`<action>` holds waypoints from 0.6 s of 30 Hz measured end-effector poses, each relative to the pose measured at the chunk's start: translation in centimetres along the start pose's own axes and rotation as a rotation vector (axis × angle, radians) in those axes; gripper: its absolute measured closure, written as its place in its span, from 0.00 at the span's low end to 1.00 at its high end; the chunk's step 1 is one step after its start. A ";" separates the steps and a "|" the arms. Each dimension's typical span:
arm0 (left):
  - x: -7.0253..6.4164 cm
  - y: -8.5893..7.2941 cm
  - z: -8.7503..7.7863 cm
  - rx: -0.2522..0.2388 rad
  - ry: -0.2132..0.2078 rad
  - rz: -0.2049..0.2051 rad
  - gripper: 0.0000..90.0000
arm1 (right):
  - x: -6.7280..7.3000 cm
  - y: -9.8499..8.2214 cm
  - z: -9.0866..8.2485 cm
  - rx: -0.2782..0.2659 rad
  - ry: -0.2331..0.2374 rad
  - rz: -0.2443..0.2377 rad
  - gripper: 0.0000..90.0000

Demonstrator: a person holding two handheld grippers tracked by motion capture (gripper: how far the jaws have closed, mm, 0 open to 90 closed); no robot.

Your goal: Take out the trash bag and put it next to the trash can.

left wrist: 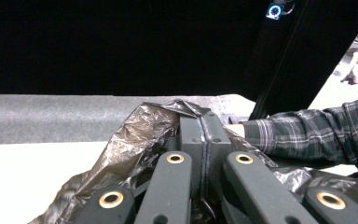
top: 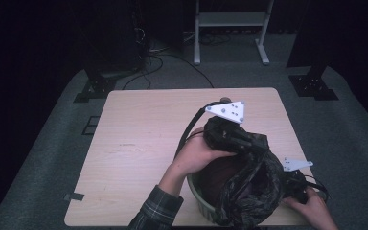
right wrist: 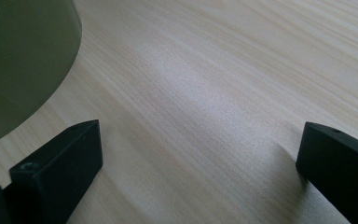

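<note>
My left gripper (top: 249, 143) reaches over the green bin (top: 202, 203) at the near edge of the wooden table (top: 139, 143), my hand wrapped around its body. Its jaws are pressed together on a fold of the black plastic bag (left wrist: 135, 135), which is thin, shiny and much wrinkled and hangs over the round bin. My right gripper (right wrist: 200, 163) lies low on the pale, fine-grained wood just beside the smooth bin wall (right wrist: 18, 60), jaws wide apart with nothing between them.

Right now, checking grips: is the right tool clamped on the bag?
No: the right tool stands wide open over bare table, nothing between.
</note>
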State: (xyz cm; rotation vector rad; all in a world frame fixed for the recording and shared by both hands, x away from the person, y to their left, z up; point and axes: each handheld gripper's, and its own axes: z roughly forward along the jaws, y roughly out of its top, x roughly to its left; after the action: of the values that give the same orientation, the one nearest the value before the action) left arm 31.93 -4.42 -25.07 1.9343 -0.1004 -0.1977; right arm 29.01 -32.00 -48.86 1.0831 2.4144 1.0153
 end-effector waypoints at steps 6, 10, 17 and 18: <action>0.7 0.4 2.3 0.028 -0.014 -0.009 0.99 | 0.0 0.0 0.0 0.000 -0.001 0.001 0.00; 0.8 0.4 4.0 0.074 -0.016 -0.014 0.99 | 0.0 0.0 0.0 0.000 0.000 0.002 0.00; 0.7 -0.3 6.1 0.175 0.001 -0.011 0.99 | 0.0 0.0 0.0 0.000 -0.001 0.002 0.00; 0.7 -0.4 6.3 0.185 0.005 -0.008 0.99 | 0.0 0.0 0.0 0.000 -0.001 0.002 0.00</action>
State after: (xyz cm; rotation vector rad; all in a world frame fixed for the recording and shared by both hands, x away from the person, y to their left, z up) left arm 31.42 -10.13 -27.73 2.1191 -0.1117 -0.1947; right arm 29.01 -31.99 -48.86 1.0858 2.4132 1.0157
